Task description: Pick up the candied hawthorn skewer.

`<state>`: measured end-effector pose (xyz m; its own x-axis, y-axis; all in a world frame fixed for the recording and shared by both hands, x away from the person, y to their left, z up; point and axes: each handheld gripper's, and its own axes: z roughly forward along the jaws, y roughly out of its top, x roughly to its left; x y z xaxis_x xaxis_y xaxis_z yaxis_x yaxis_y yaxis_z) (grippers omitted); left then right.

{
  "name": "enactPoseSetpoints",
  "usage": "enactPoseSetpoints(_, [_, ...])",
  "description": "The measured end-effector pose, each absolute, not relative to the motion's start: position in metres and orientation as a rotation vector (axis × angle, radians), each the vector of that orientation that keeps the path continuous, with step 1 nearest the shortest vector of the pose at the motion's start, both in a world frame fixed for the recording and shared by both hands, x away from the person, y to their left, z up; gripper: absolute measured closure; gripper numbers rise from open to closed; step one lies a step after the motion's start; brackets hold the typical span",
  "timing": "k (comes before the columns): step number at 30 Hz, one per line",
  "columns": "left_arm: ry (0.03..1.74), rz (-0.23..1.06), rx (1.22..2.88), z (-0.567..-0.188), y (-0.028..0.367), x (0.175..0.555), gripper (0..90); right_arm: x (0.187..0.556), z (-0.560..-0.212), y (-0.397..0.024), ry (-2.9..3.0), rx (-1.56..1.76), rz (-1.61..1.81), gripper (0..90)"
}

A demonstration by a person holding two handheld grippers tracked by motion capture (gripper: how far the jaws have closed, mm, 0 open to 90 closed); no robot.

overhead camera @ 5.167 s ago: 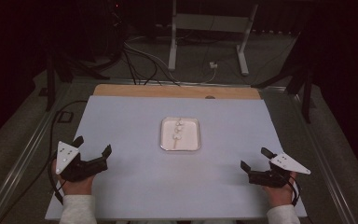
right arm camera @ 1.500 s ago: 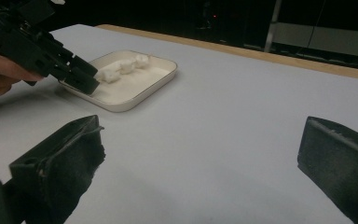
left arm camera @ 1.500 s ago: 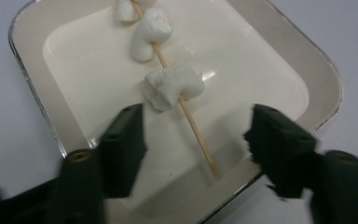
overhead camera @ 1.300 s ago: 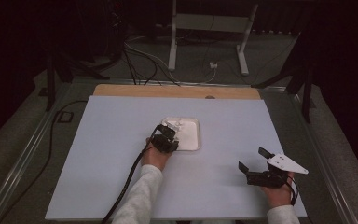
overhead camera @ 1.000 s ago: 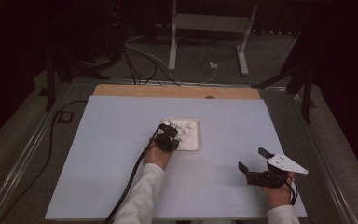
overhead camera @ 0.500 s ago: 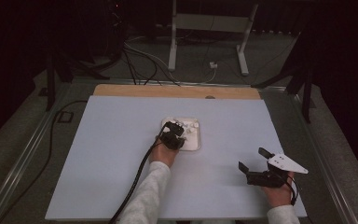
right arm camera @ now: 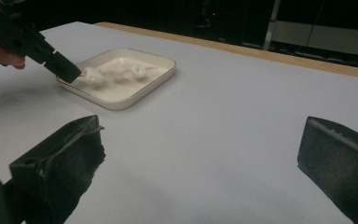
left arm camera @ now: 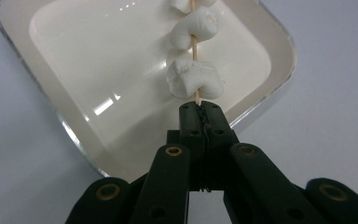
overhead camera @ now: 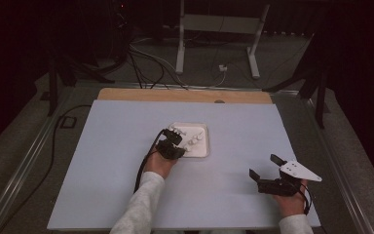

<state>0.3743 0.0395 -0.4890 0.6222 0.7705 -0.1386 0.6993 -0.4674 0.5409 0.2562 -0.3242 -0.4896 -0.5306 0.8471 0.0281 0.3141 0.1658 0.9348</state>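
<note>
My left gripper (left arm camera: pixel 200 109) is clamped on the near end of the skewer (left arm camera: pixel 195 46), whose white lumps (left arm camera: pixel 193 79) extend beyond over the white dish (left arm camera: pixel 74 56). My right gripper (overhead camera: pixel 268 170) rests wide apart, well aside.

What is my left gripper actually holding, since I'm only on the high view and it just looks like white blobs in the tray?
Observer: The left gripper has its jaws shut on a thin wooden skewer threaded through white marshmallow-like lumps.
Operator: Where on the stick?
Observer: At its bare end, just below the nearest lump, above the shallow white square tray.
Operator: And my right gripper?
Observer: The right gripper has its jaws wide apart with nothing between them.
</note>
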Motion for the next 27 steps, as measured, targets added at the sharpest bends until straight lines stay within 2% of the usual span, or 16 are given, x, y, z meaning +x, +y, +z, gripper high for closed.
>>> enactPoseSetpoints(13, [1.16,0.155,2.253,-0.499,0.04,0.381,90.0,0.256,-0.489,-0.326,1.928,1.096,1.36,0.0])
enactPoseSetpoints(27, [1.092,0.17,2.116,-0.477,0.061,0.365,90.0,0.255,-0.489,-0.326,1.936,1.115,1.349,0.0])
